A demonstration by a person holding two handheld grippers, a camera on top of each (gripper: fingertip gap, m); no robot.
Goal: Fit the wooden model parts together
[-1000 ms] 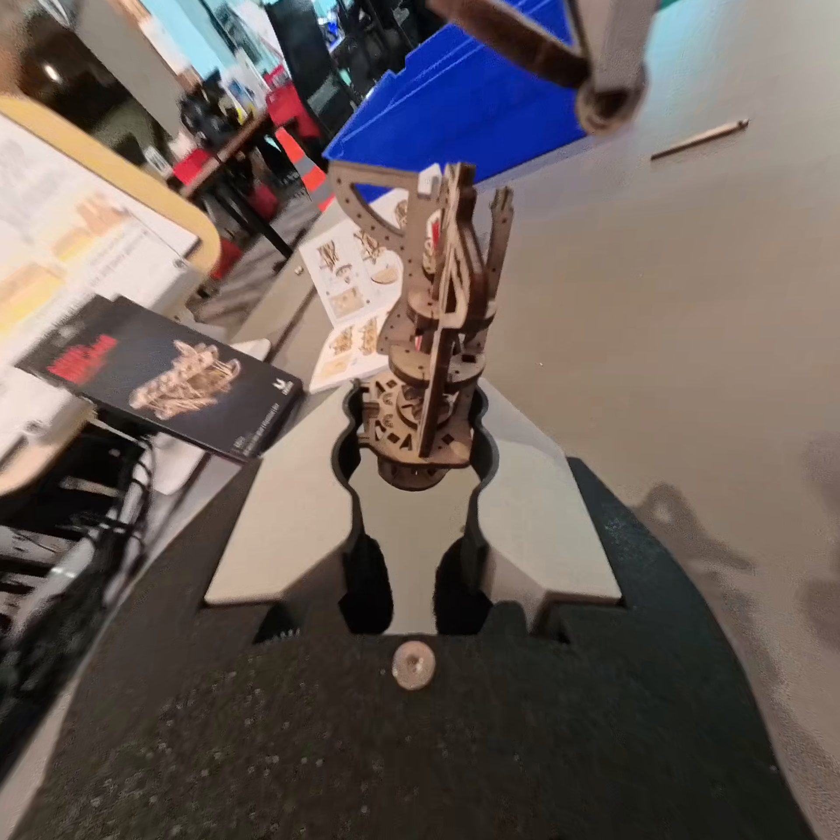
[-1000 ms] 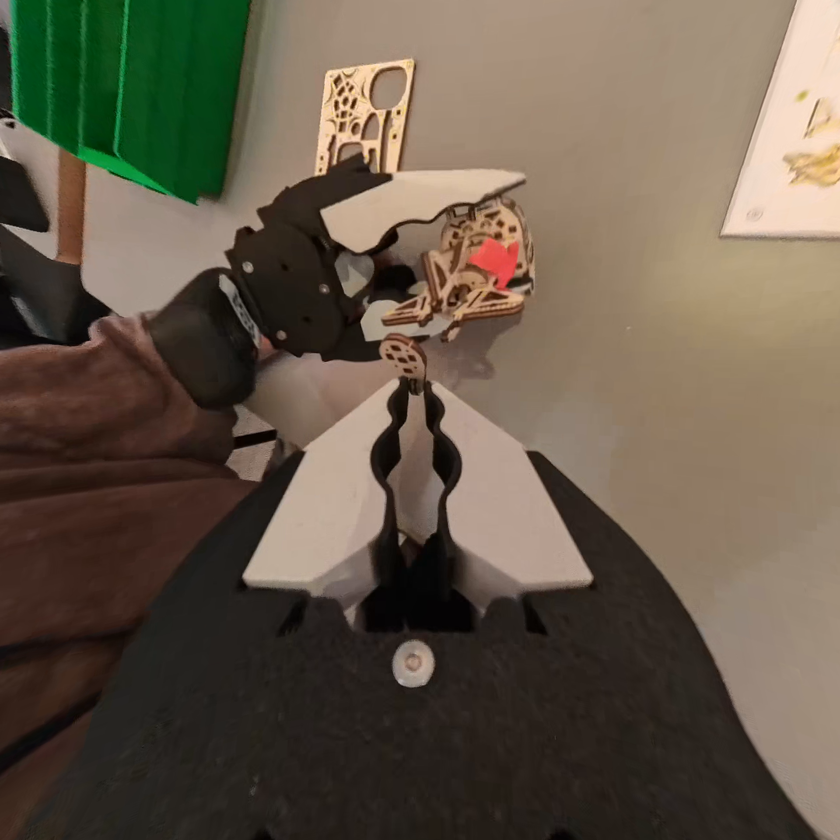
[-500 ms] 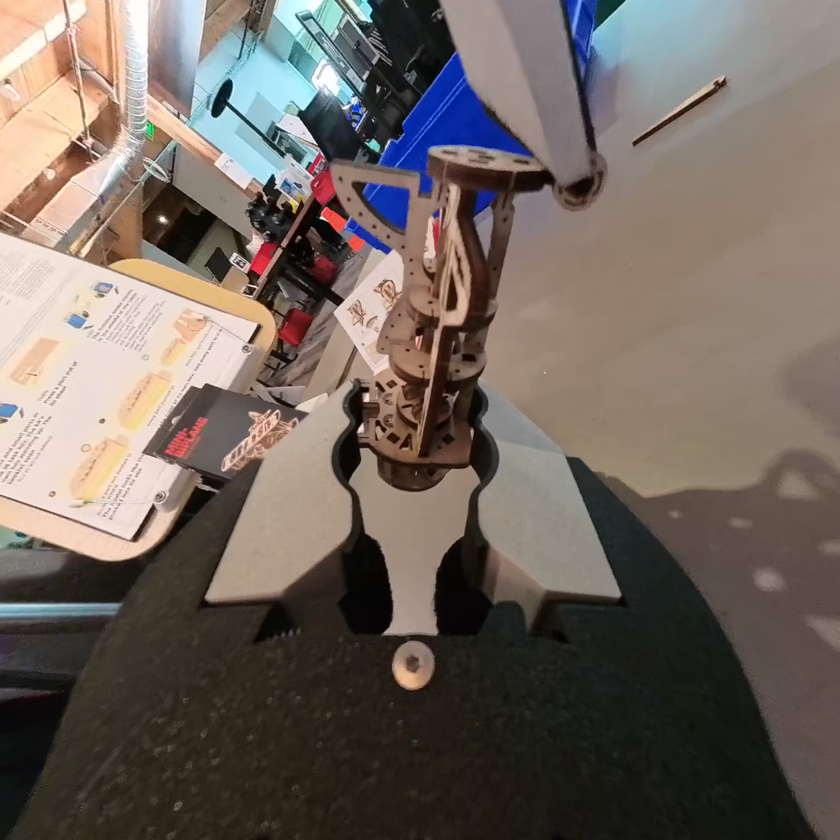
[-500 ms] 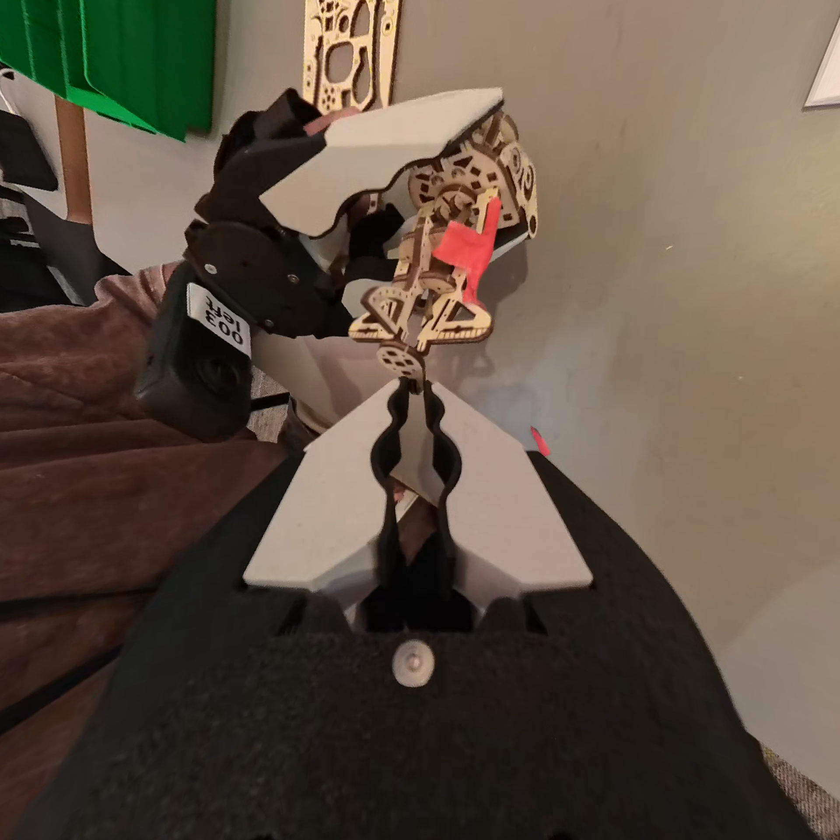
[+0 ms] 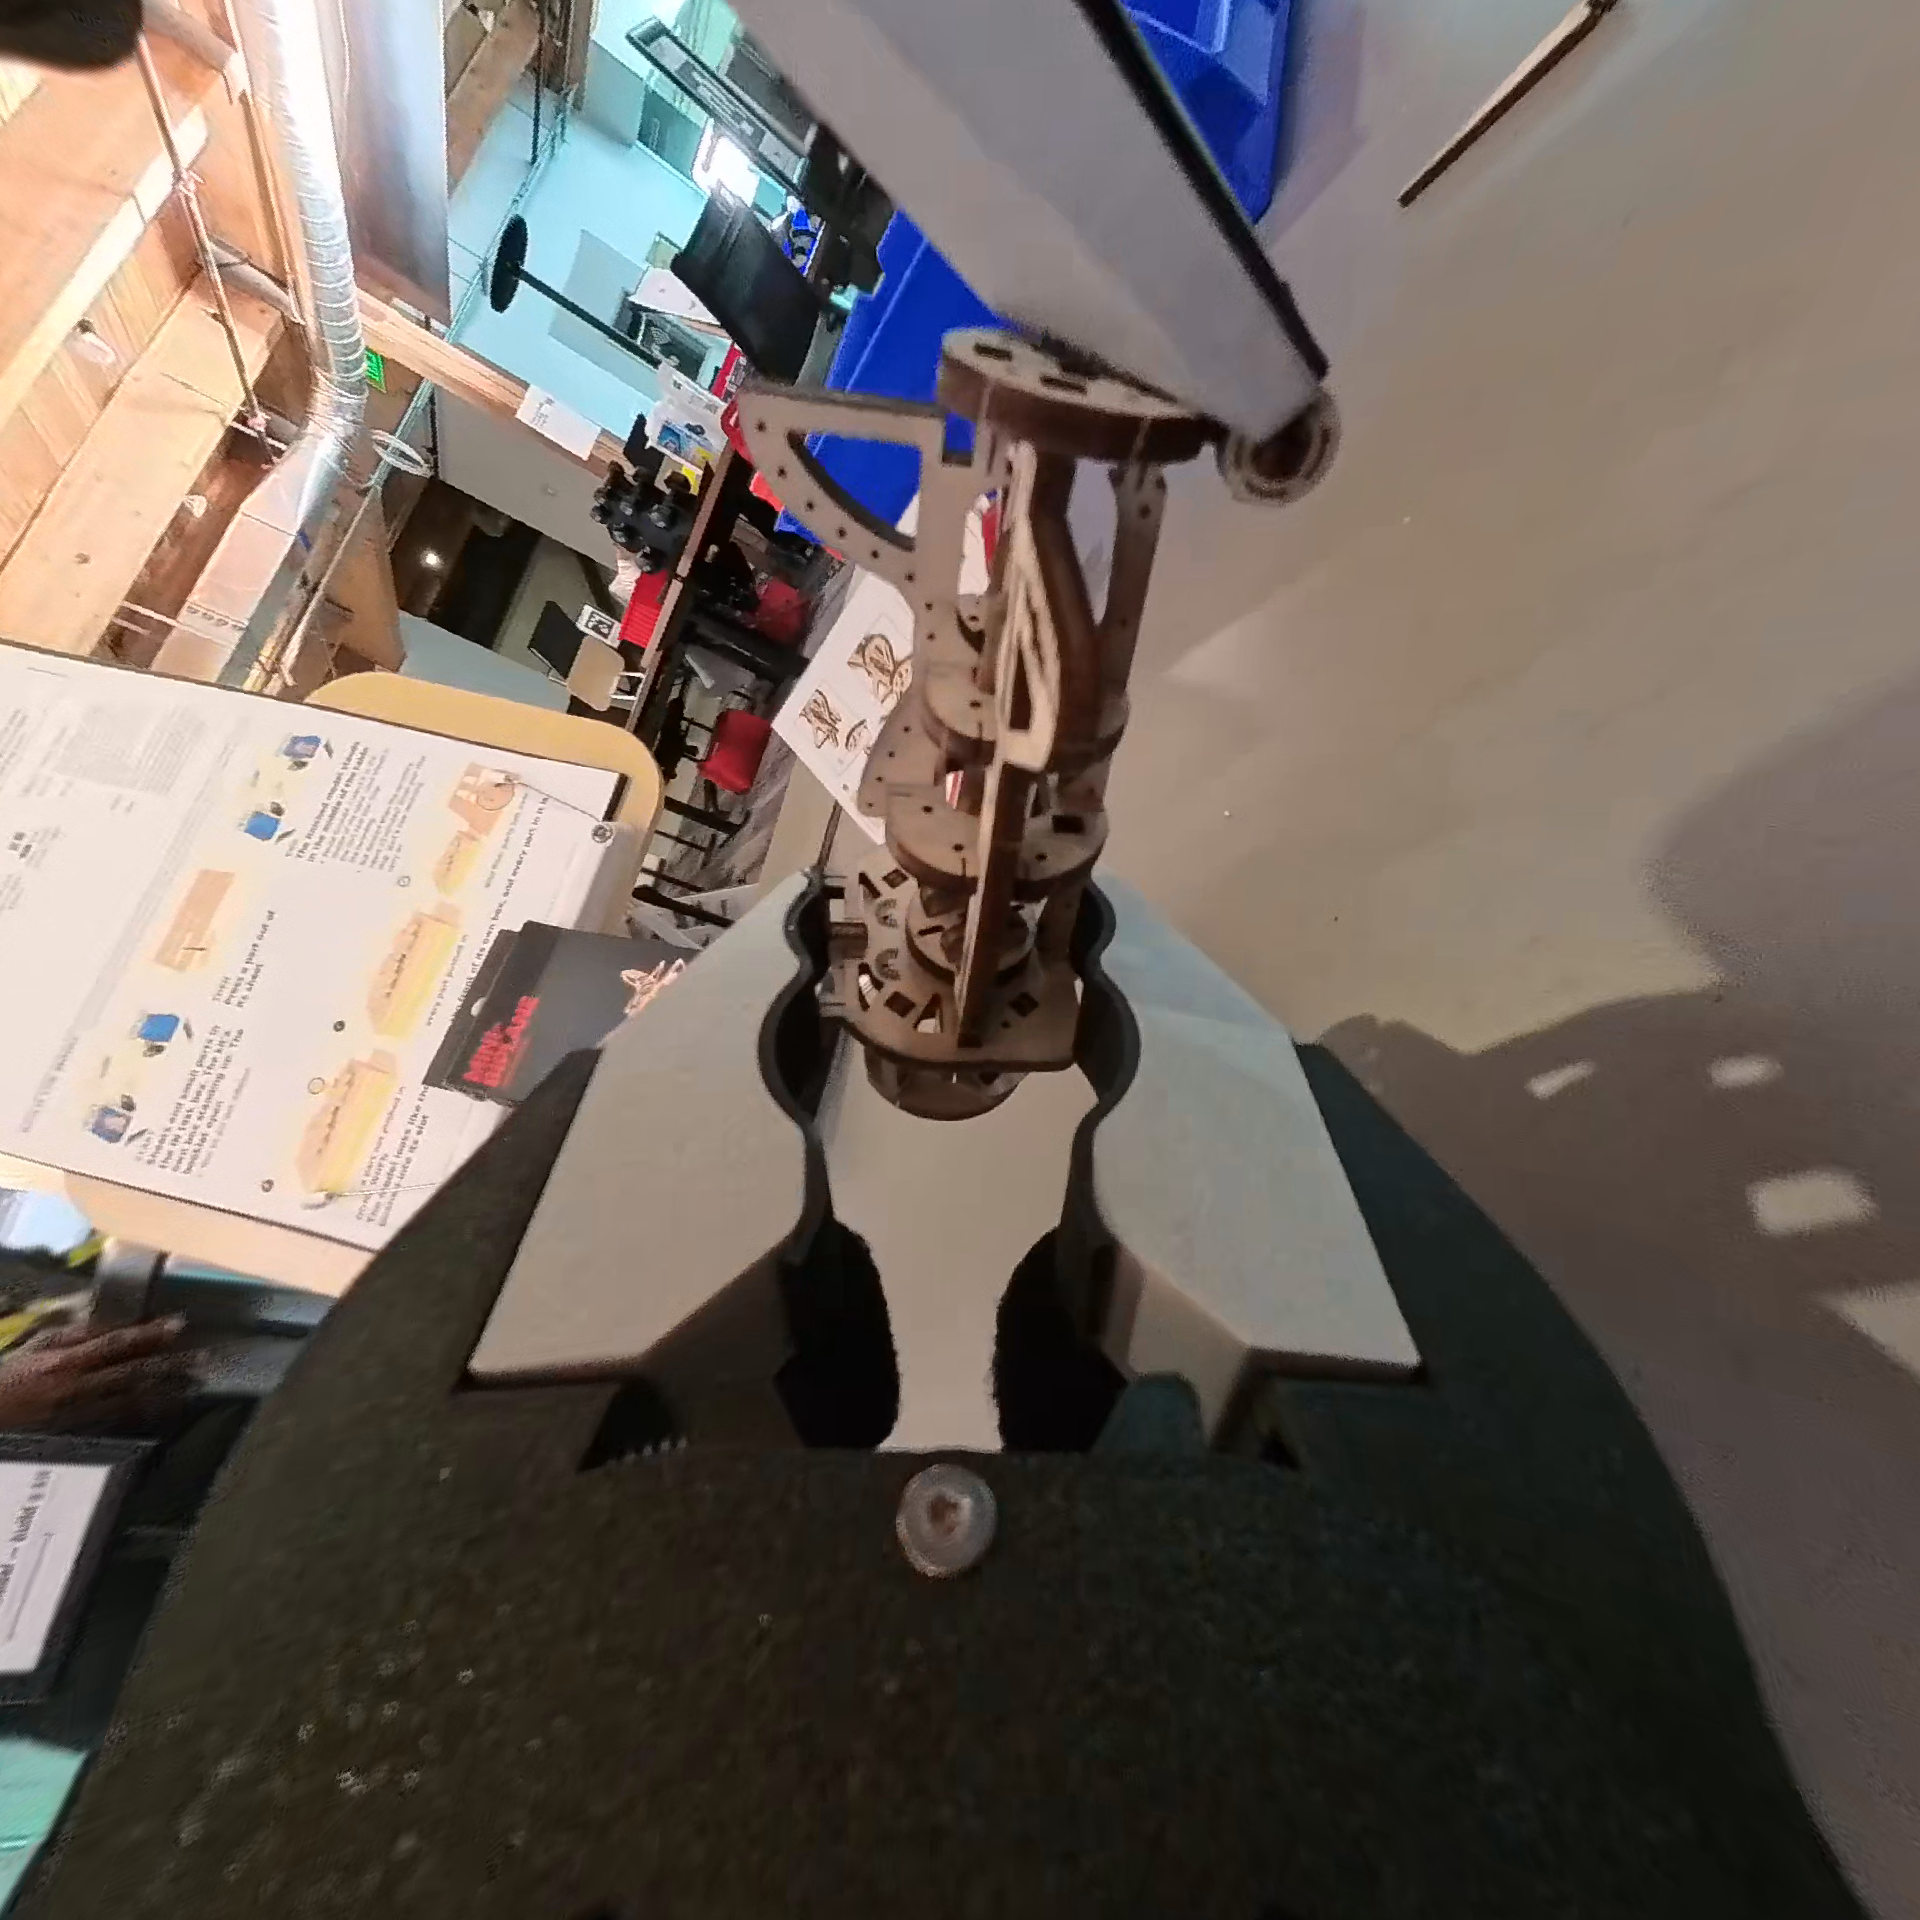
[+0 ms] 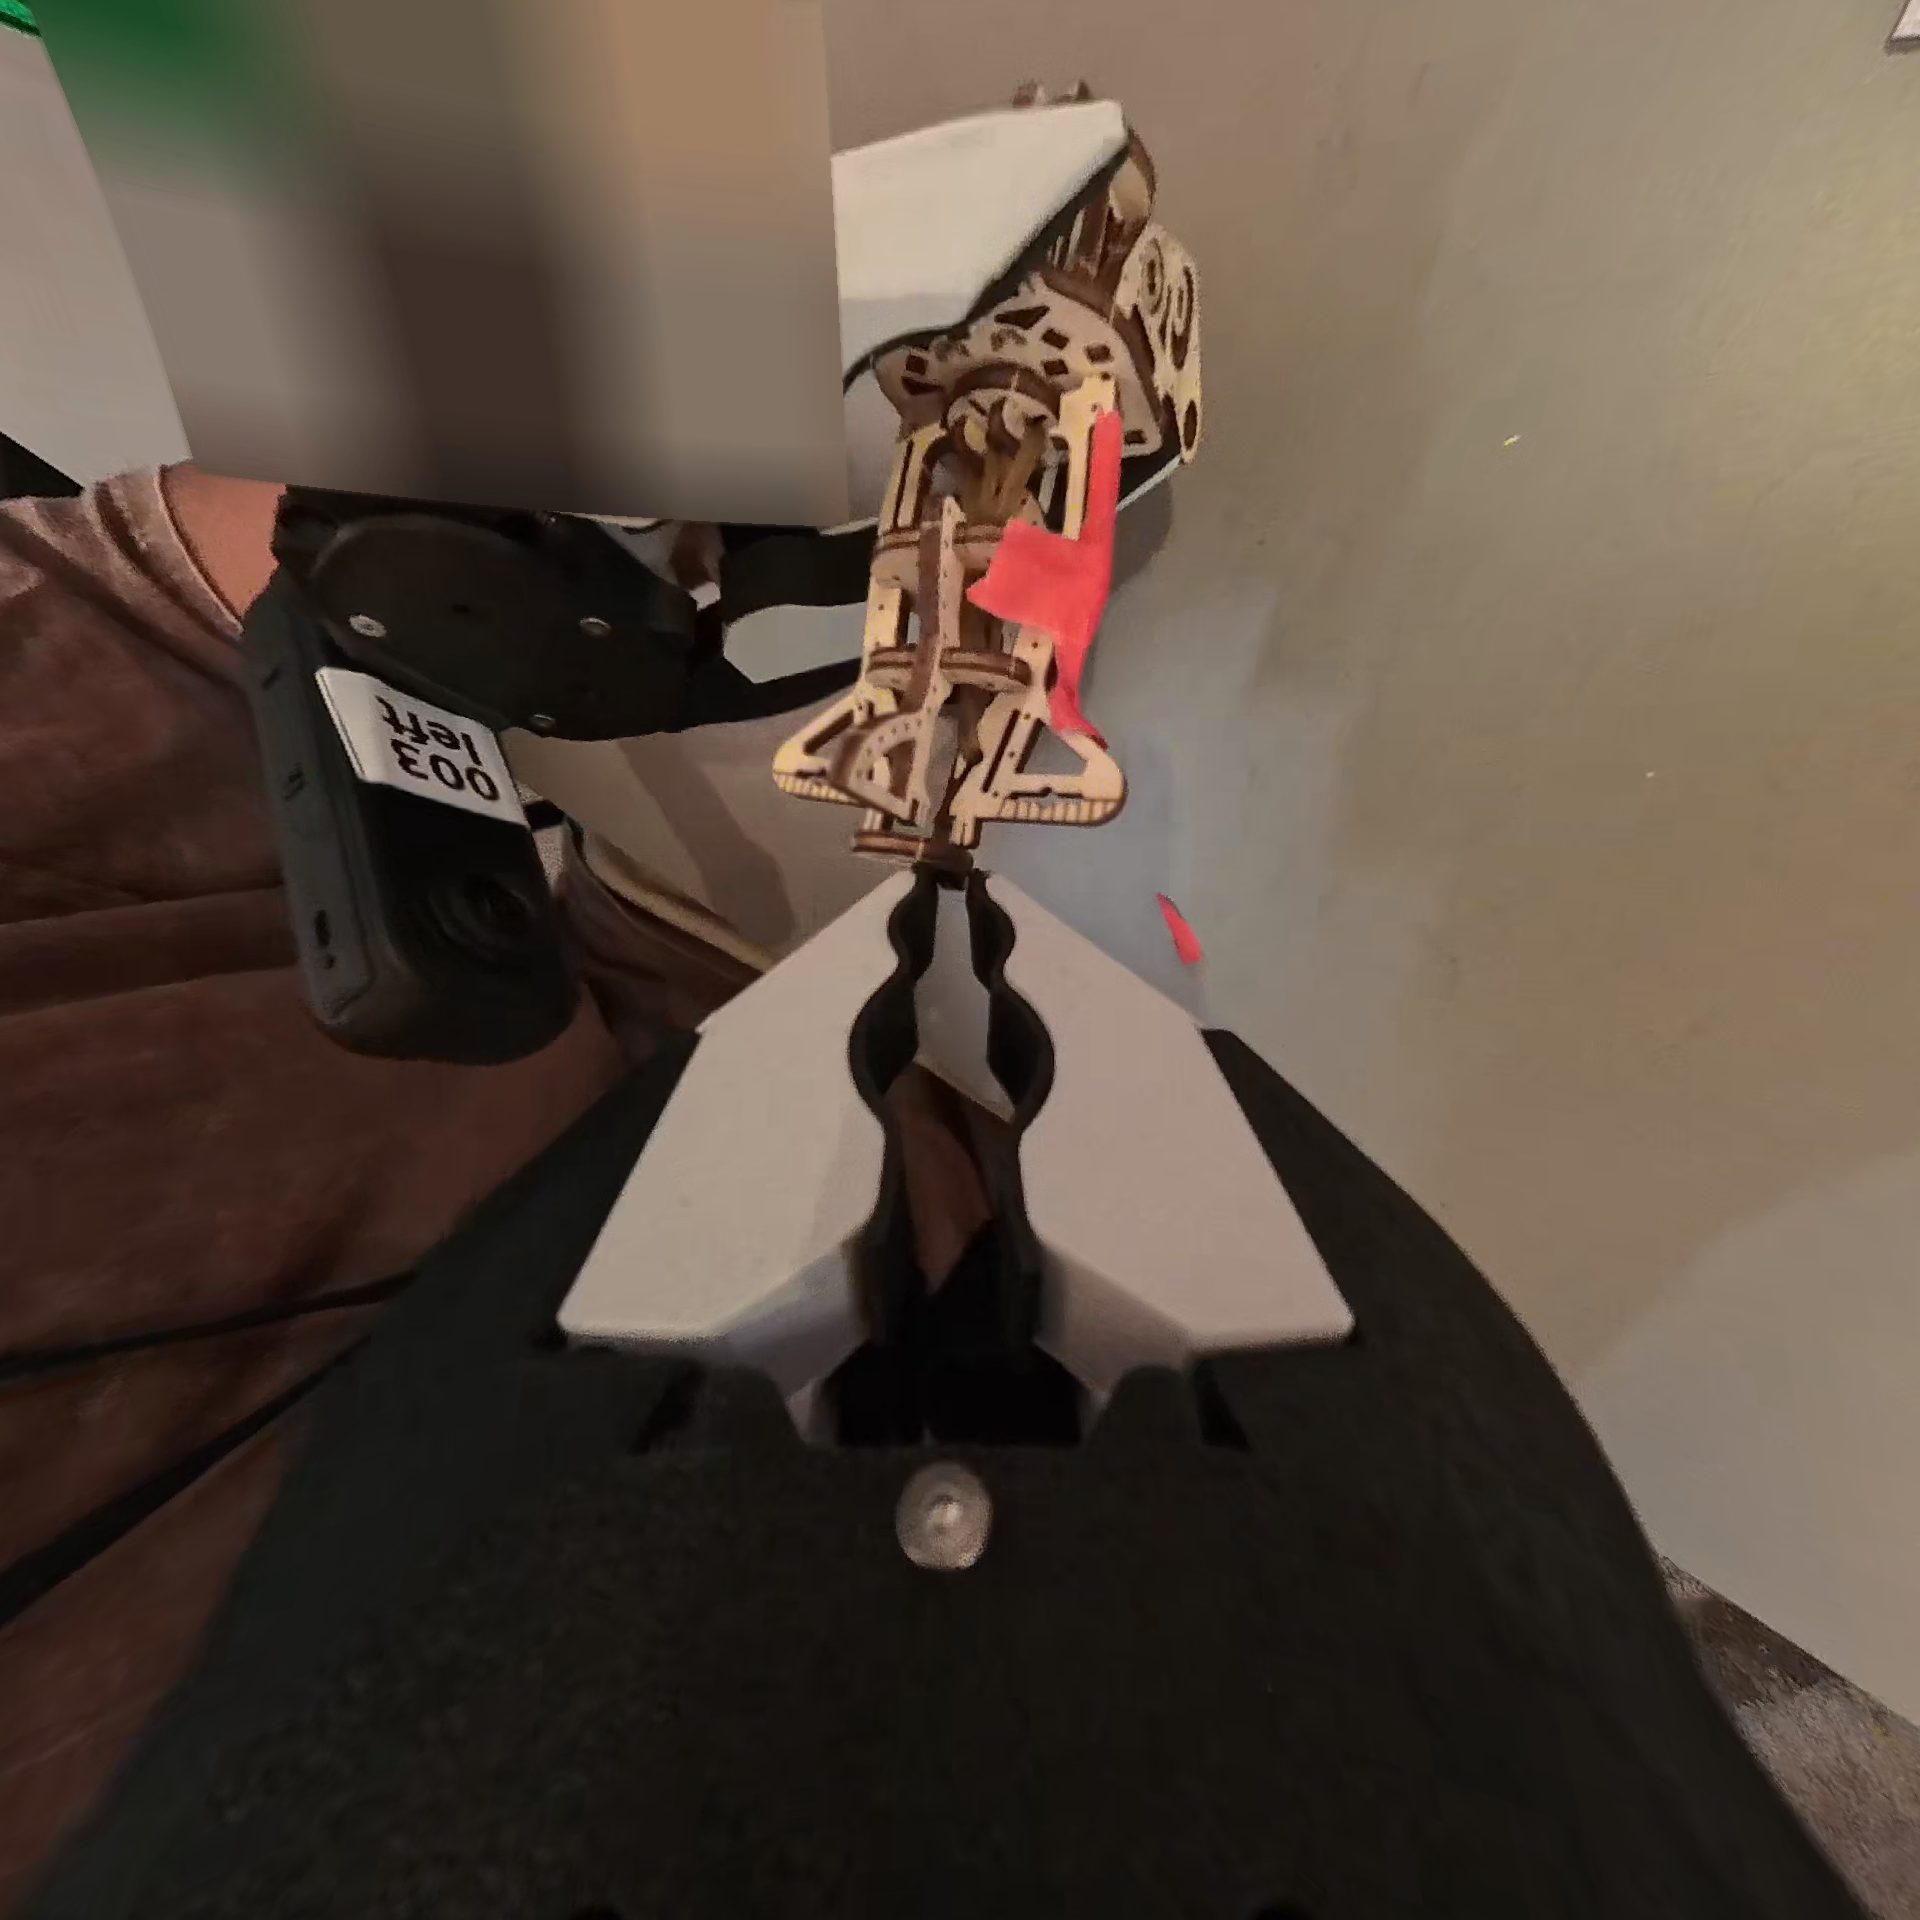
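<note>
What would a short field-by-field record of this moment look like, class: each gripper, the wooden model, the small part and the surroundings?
left gripper: shut on the base of the tall laser-cut wooden model
right gripper: shut on a small round perforated wooden disc
contact: disc sits at the model's top end
marker: red tape on the model
surface: grey table
nearby: printed instruction sheet, blue bin

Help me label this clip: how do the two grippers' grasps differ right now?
The left gripper is spread wide around the wooden model's round base; the right gripper is nearly closed, pinching a small wooden disc edge-on. The left gripper bears the whole assembly; the right gripper only brings the disc against the model's far end. Both are shut on wood, and neither load touches the table.
</note>
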